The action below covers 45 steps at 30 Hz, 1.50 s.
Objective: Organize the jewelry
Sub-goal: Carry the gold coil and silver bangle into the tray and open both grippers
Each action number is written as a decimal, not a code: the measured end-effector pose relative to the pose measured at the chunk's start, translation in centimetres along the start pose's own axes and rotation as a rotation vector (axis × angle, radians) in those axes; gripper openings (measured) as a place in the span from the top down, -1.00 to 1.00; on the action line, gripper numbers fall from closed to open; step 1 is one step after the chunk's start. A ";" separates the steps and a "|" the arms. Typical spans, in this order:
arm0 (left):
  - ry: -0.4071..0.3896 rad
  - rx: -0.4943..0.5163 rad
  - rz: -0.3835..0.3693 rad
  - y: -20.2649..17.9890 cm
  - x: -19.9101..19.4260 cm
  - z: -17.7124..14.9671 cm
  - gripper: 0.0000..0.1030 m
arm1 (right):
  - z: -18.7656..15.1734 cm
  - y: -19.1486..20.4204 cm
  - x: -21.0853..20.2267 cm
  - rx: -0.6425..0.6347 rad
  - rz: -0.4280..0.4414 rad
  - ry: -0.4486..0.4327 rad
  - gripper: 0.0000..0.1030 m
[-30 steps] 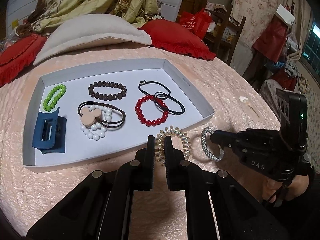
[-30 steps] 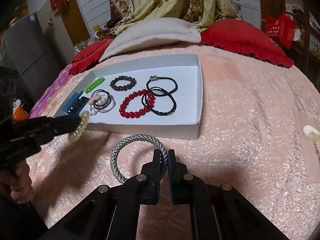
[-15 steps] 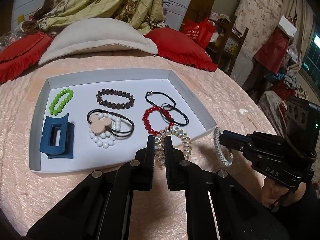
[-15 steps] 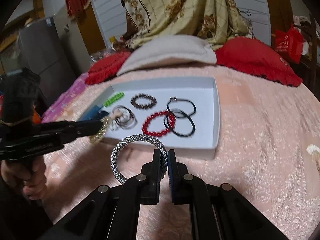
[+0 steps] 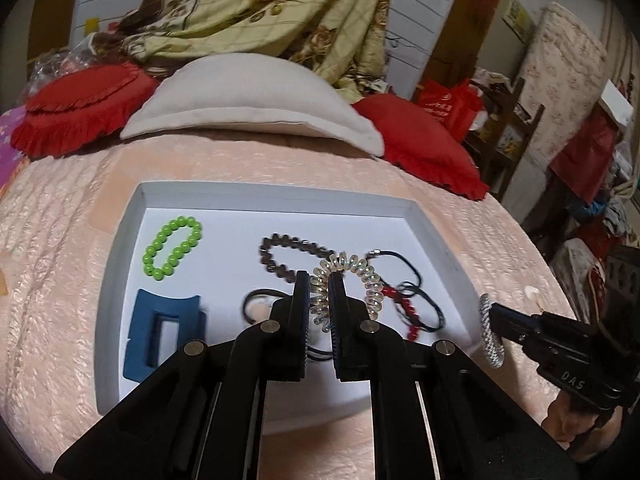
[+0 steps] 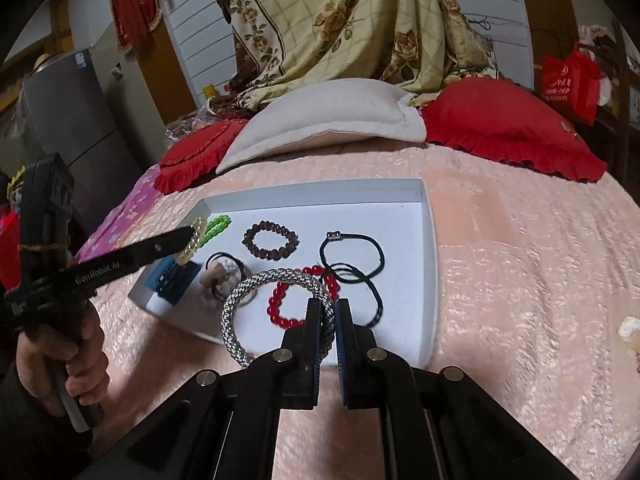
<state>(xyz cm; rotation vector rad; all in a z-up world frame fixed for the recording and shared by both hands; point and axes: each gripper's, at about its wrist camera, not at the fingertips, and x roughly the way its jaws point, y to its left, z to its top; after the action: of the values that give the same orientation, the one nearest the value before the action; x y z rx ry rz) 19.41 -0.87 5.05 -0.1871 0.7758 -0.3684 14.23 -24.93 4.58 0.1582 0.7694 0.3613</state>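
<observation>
My left gripper (image 5: 319, 294) is shut on a clear spiral hair tie (image 5: 362, 276), held in the air over the white tray (image 5: 120, 240). My right gripper (image 6: 329, 312) is shut on a silver braided bracelet (image 6: 256, 284), hanging above the tray's near edge (image 6: 430, 280). In the tray lie a green bead bracelet (image 5: 173, 247), a brown bead bracelet (image 6: 271, 240), a red bead bracelet (image 6: 280, 304), black cord bracelets (image 6: 352, 252), a blue hair claw (image 5: 162, 334) and a white bead tie with a beige charm (image 6: 214, 274), partly hidden in the left wrist view.
The tray rests on a pink quilted bedspread (image 6: 520, 280). A beige pillow (image 5: 248, 104) and red cushions (image 6: 508, 124) lie behind it. A small white object (image 6: 629, 330) sits on the bed at the right. A person's hand (image 6: 60, 360) grips the left tool.
Both grippers have moved forward with their rings, from the bedspread in front of the tray to above the tray. The right one also rose.
</observation>
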 end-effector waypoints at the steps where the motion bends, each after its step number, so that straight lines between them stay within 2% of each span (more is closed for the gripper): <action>1: 0.000 -0.002 0.006 0.1 0.1 0.0 0.86 | 0.3 0.1 0.3 -0.004 0.001 0.002 0.88; 4: -0.014 -0.006 0.040 0.5 0.6 0.4 0.86 | 1.3 0.5 1.2 -0.033 -0.006 0.001 0.88; 11: -0.017 -0.010 0.186 1.1 2.7 1.4 0.86 | 2.9 0.5 3.3 -0.043 -0.024 0.005 0.88; 16: -0.017 0.007 0.231 1.4 3.1 1.6 0.86 | 3.5 0.5 4.5 -0.050 -0.041 0.013 0.88; 25: -0.012 0.009 0.252 1.7 3.5 2.0 0.86 | 4.8 0.6 6.1 -0.035 -0.069 0.009 0.88; 35: -0.001 0.027 0.289 2.1 5.0 3.1 0.86 | 6.9 -1.4 8.9 0.020 -0.104 0.015 0.88; 39: 0.000 0.028 0.278 2.4 5.2 4.0 0.86 | 7.8 -2.3 10.2 0.044 -0.103 0.030 0.88; 45: 0.071 -0.014 0.244 3.6 6.7 4.9 0.86 | 8.6 -2.6 11.6 0.056 -0.118 0.059 0.88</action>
<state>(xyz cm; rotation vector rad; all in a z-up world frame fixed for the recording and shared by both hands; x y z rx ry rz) 28.21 0.01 3.13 -0.0915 0.8613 -0.1395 28.62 -23.01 2.40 0.1544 0.8436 0.2338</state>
